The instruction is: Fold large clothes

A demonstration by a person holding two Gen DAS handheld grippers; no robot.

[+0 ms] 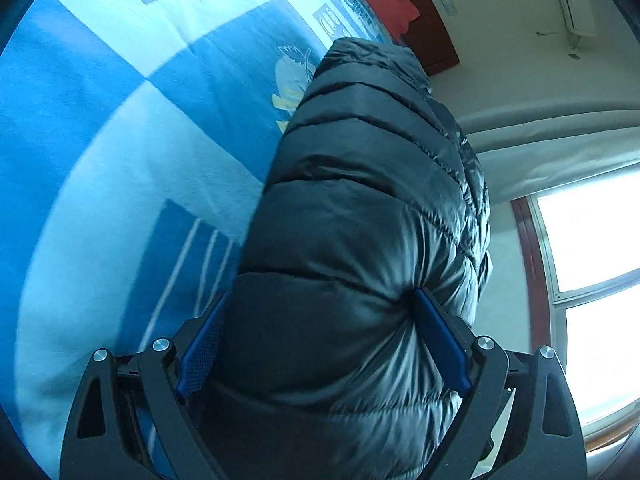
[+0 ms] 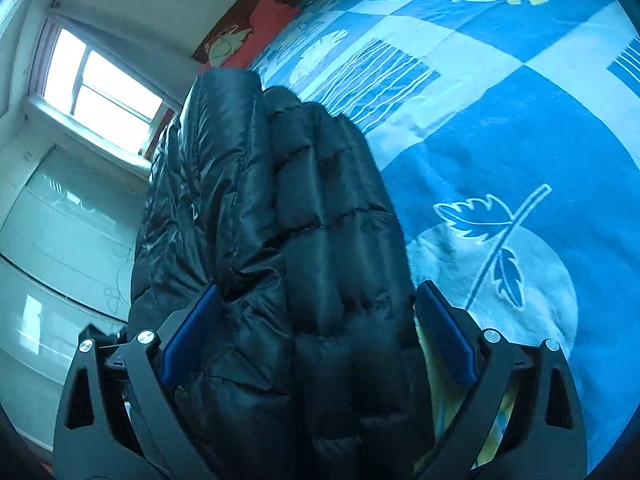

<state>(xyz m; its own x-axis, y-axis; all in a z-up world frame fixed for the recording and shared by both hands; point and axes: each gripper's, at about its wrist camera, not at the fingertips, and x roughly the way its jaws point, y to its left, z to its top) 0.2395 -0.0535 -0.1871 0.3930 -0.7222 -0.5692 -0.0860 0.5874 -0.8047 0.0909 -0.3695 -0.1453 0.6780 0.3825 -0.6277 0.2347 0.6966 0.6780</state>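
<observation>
The left gripper (image 1: 320, 340) stood wide with its 2 blue pads (image 1: 440, 344) pressing into a thick bundle of the black puffer jacket (image 1: 360, 208), and the right gripper (image 2: 316, 336) likewise stood wide around the jacket's bunched layers, its left pad dug into the fabric and its right pad at the edge. The jacket ran forward from both grippers, beside the blue patterned bedspread (image 1: 120, 120). The step looked like laying a fold down; next, both would need to release cleanly and pull clear.
</observation>
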